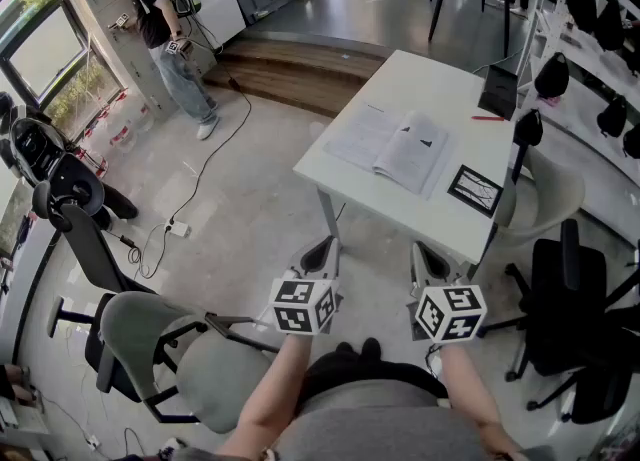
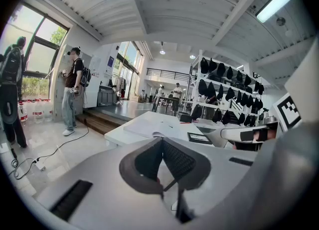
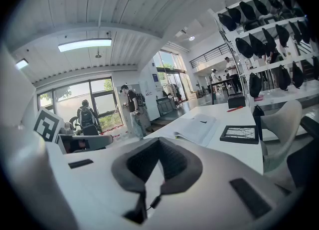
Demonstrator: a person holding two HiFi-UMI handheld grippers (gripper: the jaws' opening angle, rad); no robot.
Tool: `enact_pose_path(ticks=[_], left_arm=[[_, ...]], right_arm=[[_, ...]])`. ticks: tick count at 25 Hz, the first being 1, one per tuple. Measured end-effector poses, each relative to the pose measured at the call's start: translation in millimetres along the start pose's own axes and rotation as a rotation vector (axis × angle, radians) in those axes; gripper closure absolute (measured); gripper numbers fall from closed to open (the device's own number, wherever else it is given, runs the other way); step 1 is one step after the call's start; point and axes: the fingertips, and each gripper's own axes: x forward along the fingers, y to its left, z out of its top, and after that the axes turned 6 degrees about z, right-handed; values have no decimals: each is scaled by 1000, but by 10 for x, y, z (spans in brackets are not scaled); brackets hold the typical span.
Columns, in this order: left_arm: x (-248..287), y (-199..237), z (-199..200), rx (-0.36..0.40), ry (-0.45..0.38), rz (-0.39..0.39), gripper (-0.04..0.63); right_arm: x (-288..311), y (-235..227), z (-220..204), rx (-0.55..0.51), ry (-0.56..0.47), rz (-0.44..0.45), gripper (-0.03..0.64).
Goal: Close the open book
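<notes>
The book (image 1: 395, 149) lies on the table (image 1: 440, 79), left of the frame (image 1: 475, 190).

Noted black-framed picture (image 1: 474, 190) flat on white tabletop (image 1: 425, 84), red pen (image 1: 488, 118) near far edge. Saw grey chair (image 1: 200, 364) nearby, person (image 1: 165, 39) standing by window (image 1: 45, 54), cable (image 1: 215, 154) trailing across floor (image 1: 265, 214).

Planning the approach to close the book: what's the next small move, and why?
Probably step forward, carrying both grippers toward the near edge of the table. The open book lies flat on it, well ahead of the left gripper and right gripper, which are both shut, empty and over the floor. From here, likely neither reaches a page.
</notes>
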Motion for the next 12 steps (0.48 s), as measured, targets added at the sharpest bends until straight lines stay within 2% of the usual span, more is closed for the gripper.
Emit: enact_pose_path(ticks=[12], left_arm=[[-27, -7, -55, -15, -9, 13, 588]], right_arm=[[19, -11, -37, 5, 7, 10, 614]])
